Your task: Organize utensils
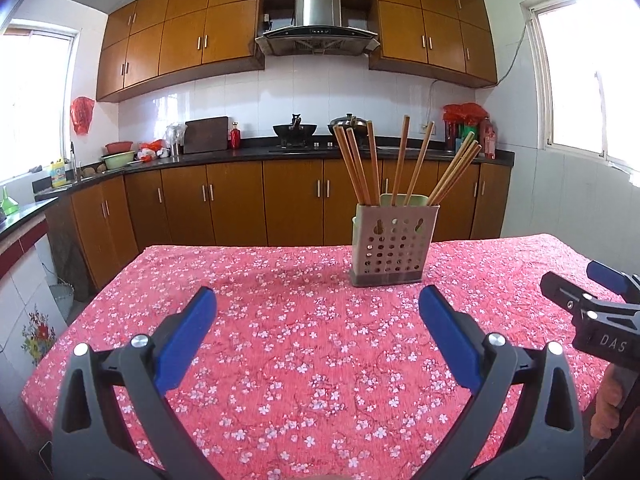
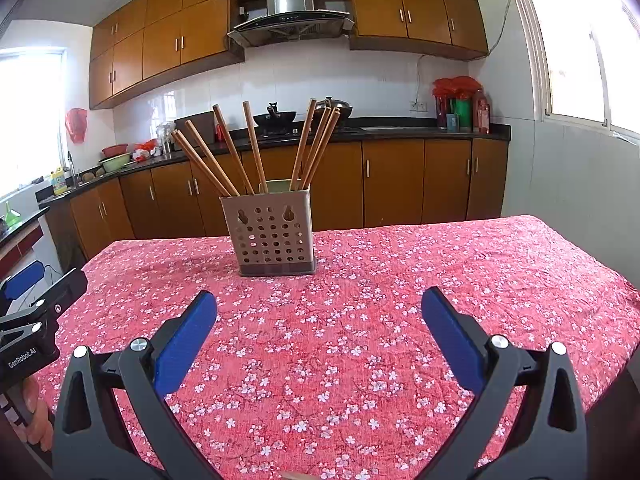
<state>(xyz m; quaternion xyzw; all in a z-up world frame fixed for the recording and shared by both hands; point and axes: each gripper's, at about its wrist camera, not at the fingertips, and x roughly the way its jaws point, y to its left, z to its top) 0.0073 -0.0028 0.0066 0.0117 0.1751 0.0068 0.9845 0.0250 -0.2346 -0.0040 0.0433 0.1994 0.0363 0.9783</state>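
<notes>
A beige perforated utensil holder (image 1: pixel 394 246) stands upright on the red floral tablecloth (image 1: pixel 280 340), toward the table's far side. Several wooden chopsticks (image 1: pixel 400 160) stick up out of it, fanned out. The holder also shows in the right wrist view (image 2: pixel 272 232) with its chopsticks (image 2: pixel 256 148). My left gripper (image 1: pixel 318 300) is open and empty, low over the cloth, short of the holder. My right gripper (image 2: pixel 319 302) is open and empty, also short of the holder. Each gripper shows at the edge of the other's view: the right one (image 1: pixel 592 280), the left one (image 2: pixel 44 280).
The table's far edge (image 1: pixel 240 246) lies just behind the holder. Beyond it runs a kitchen counter (image 1: pixel 280 152) with a wok (image 1: pixel 294 130), a lidded pan, bowls and bottles. Brown cabinets (image 1: pixel 236 200) stand below, and windows sit on both side walls.
</notes>
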